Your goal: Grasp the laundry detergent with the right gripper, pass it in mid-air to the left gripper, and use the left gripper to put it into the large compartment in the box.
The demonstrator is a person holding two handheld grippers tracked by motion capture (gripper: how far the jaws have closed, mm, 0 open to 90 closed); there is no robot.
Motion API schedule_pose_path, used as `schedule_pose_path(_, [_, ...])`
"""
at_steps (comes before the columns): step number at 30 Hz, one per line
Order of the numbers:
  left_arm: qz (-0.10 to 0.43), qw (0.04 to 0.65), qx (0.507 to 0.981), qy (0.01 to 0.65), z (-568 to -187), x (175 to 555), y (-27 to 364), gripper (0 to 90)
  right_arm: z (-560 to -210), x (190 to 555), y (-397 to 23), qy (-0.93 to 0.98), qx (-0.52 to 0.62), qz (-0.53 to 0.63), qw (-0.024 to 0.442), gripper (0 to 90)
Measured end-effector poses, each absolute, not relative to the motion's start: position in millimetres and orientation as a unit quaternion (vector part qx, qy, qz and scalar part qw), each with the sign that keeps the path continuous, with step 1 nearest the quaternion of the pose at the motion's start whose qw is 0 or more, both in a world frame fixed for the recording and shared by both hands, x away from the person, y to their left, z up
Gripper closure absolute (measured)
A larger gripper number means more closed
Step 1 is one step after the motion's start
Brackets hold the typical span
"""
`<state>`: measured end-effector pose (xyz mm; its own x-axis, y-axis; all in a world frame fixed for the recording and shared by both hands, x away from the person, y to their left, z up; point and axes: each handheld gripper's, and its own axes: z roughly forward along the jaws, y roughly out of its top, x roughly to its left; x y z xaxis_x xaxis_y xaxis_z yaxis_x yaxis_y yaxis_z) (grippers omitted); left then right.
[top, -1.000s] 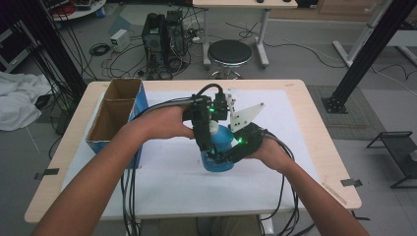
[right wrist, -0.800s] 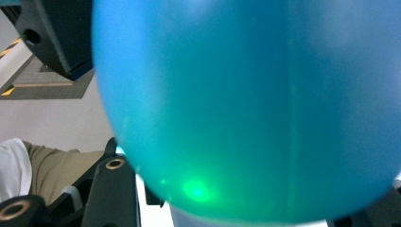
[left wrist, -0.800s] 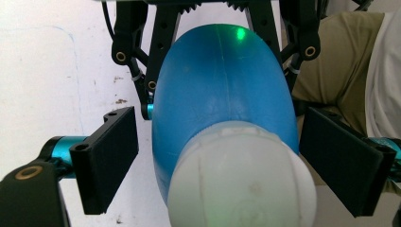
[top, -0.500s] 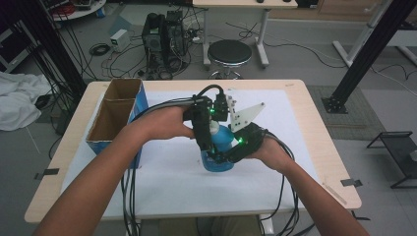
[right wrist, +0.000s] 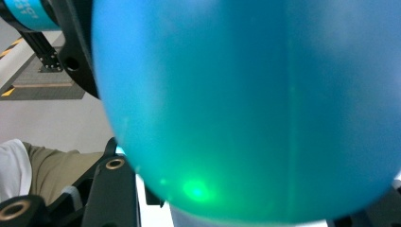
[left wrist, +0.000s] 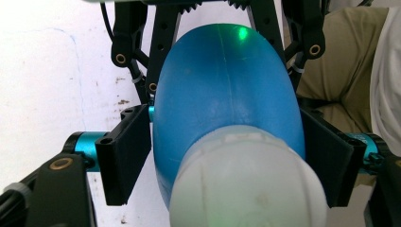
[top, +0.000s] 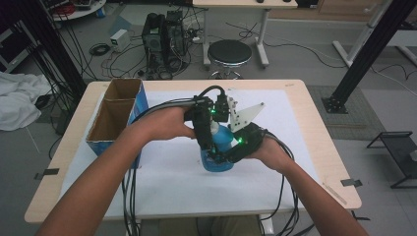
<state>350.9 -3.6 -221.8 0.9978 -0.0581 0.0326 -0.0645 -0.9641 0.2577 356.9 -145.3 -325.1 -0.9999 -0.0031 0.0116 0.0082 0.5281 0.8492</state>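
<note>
A blue bottle (top: 220,160) with a white cap (left wrist: 246,189) stands on the white mat at the table's middle. My right gripper (top: 221,156) comes in from the right and is shut on the bottle's body (right wrist: 246,94), which swells close before its camera. My left gripper (top: 210,146) points down over the bottle's top. Its jaws have just been closing, with the bottle (left wrist: 227,94) between them. Both black pads (left wrist: 127,156) now lie against the bottle's sides just below the cap. The right gripper's black links (left wrist: 161,52) show beyond the bottle in the left gripper view.
An open cardboard box (top: 115,113) with blue sides stands at the table's left edge. A white mat (top: 295,123) covers most of the wooden table (top: 324,147). Cables (top: 130,187) trail off the front edge. A round stool (top: 230,51) stands behind the table.
Both hands and the bottle stay in place. The left gripper's jaws have drawn in around the bottle's top.
</note>
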Motion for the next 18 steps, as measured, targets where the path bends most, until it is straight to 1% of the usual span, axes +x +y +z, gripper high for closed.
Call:
schedule_pose_path(1, [0.01,0.13,0.991,-0.032,-222.1,350.7,-3.6,28.0,-325.2,356.8,-145.3,-0.874,-0.002,-0.486,0.007,43.3])
schedule_pose_path(3, [0.013,0.132,0.991,-0.028,-223.0,350.3,-3.9,28.0,-325.2,356.5,-145.4,-0.875,-0.004,-0.484,0.009,43.3])
schedule_pose_path(5, [0.015,0.129,0.991,-0.034,-222.6,350.8,-3.8,31.4,-325.4,357.1,-145.2,-0.875,-0.001,-0.484,0.005,43.3])
schedule_pose_path(6, [0.016,0.137,0.99,-0.024,-223.5,349.7,-3.8,31.4,-325.7,357.3,-144.8,-0.875,0.0,-0.484,0.005,43.3])
schedule_pose_path(7, [0.014,0.129,0.991,-0.034,-222.5,350.7,-4.0,31.4,-325.7,357.1,-144.7,-0.876,0.0,-0.483,0.006,43.4])
schedule_pose_path(11, [0.018,0.126,0.991,-0.036,-222.3,350.1,-4.8,31.4,-325.5,357.1,-144.1,-0.875,0.003,-0.484,0.007,43.4])
schedule_pose_path(13, [0.017,0.127,0.991,-0.039,-222.8,349.6,-4.8,35.1,-324.6,355.5,-144.2,-0.875,-0.005,-0.483,0.016,43.3])
schedule_pose_path(18, [0.016,0.126,0.991,-0.041,-222.5,348.8,-4.9,36.4,-324.7,355.7,-144.4,-0.876,-0.001,-0.482,0.014,43.4])
